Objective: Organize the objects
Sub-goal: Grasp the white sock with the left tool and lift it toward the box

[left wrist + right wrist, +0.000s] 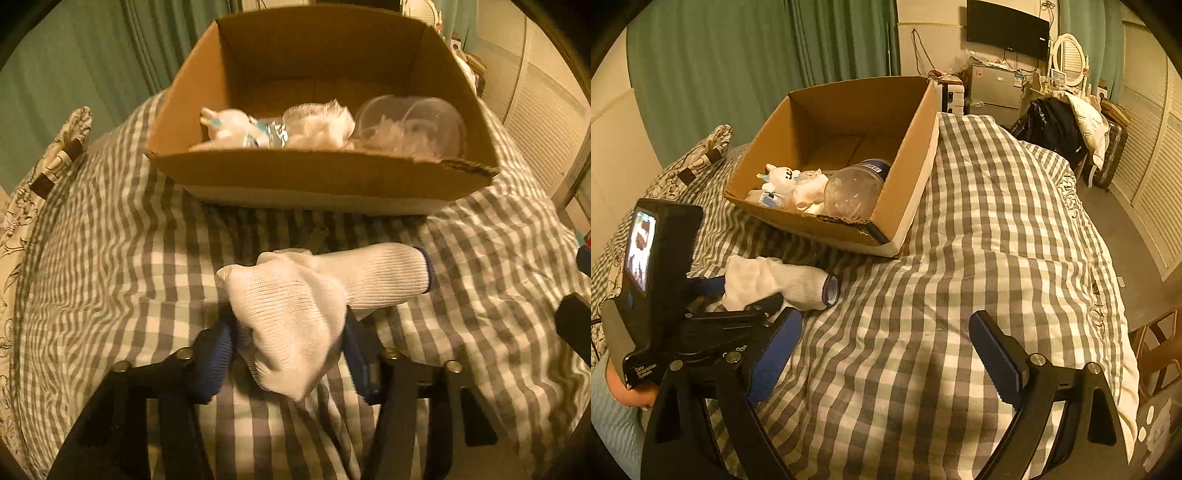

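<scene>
My left claw (288, 332) grips a white glove (295, 314), lower centre of frame, above the checked bed (110, 240). Right claw (886, 354) gapes wide, holding nothing. Cardboard box (321, 177) sits upper centre.

Box (827, 229) on bed (960, 295), glove (775, 282) before it, jar (851, 190) inside.

A white ribbed knit glove (295, 317) lies on matt checked grey-and-white cloth bedding (129, 240) near a brown matt cardboard box (317, 177).
</scene>
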`<state>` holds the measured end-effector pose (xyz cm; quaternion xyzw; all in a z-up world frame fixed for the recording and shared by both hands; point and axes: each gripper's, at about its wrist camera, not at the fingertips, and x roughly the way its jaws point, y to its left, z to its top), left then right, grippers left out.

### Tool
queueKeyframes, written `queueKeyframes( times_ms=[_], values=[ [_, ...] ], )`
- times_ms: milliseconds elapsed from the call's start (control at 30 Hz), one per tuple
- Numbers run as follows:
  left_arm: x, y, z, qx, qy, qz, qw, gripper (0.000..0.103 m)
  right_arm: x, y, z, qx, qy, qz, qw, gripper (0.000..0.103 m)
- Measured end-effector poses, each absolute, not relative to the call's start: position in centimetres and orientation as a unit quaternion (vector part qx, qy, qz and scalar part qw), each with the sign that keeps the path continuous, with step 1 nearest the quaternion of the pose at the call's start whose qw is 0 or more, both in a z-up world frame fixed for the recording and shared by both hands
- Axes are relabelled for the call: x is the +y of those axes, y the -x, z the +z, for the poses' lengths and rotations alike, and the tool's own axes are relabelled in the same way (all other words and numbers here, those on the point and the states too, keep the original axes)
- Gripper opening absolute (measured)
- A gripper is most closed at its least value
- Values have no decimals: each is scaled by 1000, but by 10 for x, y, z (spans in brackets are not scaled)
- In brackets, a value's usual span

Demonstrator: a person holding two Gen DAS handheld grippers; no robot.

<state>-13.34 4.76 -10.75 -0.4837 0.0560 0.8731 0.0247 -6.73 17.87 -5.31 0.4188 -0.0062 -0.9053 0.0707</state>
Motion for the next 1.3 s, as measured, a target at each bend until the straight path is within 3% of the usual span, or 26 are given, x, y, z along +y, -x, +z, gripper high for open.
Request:
queueKeyframes(
  times_ms=[433, 633, 900, 1300],
  values=[
    [-39, 79, -29, -7, 400, 915, -53, 47, 138, 50, -34, 37, -417, -903, 97, 92],
    [-71, 77, -36, -29, 404, 912, -70, 47, 79, 78, -62, 77, -453, -877, 139, 92],
    [-95, 83, -51, -45, 405, 910, -75, 47, 36, 129, -121, 76, -513, -845, 129, 78],
    [-103, 93, -70, -60, 421, 903, -65, 47, 38, 162, -169, 33, -554, -826, 100, 77]
  ],
)
